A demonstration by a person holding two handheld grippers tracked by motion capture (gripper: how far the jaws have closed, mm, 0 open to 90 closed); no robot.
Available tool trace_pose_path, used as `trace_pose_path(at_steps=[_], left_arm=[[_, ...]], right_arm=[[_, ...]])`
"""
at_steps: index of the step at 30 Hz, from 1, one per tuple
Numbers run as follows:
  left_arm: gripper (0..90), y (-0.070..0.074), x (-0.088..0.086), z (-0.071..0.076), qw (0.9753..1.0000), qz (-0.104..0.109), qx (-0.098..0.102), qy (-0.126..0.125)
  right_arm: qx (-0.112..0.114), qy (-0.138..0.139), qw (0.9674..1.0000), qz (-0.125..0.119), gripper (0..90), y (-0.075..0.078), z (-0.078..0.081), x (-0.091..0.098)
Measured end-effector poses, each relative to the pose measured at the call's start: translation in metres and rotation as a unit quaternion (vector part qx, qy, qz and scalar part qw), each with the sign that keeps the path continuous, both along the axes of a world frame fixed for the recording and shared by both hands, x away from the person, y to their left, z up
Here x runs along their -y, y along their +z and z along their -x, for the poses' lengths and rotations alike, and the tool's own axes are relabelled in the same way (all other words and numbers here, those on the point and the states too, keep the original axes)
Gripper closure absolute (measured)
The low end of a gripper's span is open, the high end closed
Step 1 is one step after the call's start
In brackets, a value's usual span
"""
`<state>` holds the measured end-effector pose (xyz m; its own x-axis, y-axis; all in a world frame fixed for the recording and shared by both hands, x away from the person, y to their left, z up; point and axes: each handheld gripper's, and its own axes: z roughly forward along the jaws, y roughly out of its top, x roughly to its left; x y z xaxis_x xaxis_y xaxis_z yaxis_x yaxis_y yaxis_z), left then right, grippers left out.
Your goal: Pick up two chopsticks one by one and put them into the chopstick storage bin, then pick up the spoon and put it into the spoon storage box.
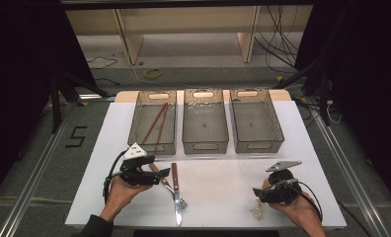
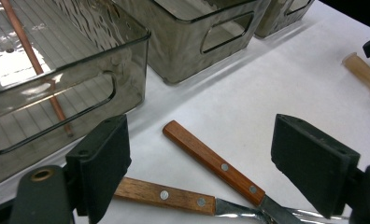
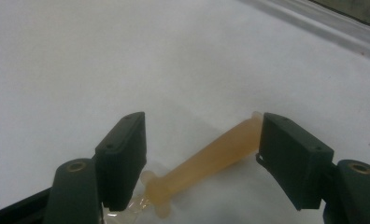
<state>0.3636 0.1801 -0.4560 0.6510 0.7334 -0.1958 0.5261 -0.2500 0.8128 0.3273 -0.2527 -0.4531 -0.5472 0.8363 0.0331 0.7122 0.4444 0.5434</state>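
Left tool (image 2: 199, 158) low over knife (image 2: 220, 164), jaws wide

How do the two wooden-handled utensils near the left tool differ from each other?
The knife lies roughly straight toward the bins, while the fork lies slanted, its tines crossing the knife's blade. The knife's handle looks redder and smoother than the fork's handle, which is paler and duller. Both have riveted wooden handles, metal ends, and lie flat on the white mat.
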Motion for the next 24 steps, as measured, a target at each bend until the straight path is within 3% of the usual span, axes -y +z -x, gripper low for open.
trace_pose_path(at_steps=[11, 24], left_arm=[[18.6, -0.002, -0.004, 0.007, 1.0000, 0.000, 0.002, 0.000], [18.5, -0.004, -0.004, 0.013, 1.0000, -0.007, 0.005, -0.002]], right_arm=[[-0.008, -0.018, 0.9997, -0.015, 32.9, 0.000, 0.003, 0.000], [-0.019, -0.020, 0.9996, -0.004, 33.5, -0.002, 0.007, -0.005]])
